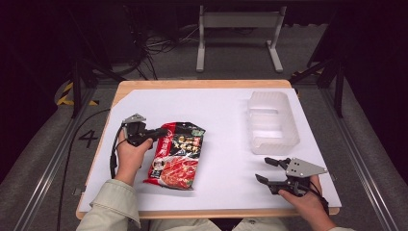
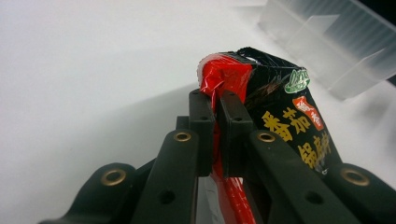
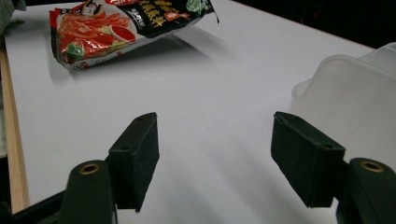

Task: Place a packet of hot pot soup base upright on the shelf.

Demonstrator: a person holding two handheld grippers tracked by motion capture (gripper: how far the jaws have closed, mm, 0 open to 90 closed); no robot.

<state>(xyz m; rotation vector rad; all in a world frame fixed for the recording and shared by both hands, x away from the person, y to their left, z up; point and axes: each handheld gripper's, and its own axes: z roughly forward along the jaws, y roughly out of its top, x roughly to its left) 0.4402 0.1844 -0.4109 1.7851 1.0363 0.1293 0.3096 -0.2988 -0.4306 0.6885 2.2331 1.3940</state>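
A red and black food packet (image 1: 177,153) with yellow lettering lies left of centre on the white sheet. My left gripper (image 1: 161,132) is shut on the packet's upper left corner. In the left gripper view the jaws pinch the crumpled red edge of the packet (image 2: 224,77), with my left gripper (image 2: 217,100) closed tight around it. The packet's far end is raised off the sheet in the right gripper view, packet (image 3: 116,25). My right gripper (image 1: 265,169) stands open near the front right edge, nothing between its jaws, and my right gripper (image 3: 215,140) faces bare sheet.
A clear plastic bin (image 1: 272,122) with a divider sits at the right of the white sheet (image 1: 226,110); its rim, the bin (image 3: 355,93), is close to my right jaw. A wooden table edge (image 1: 202,211) runs along the front. A metal stand (image 1: 238,29) is behind the table.
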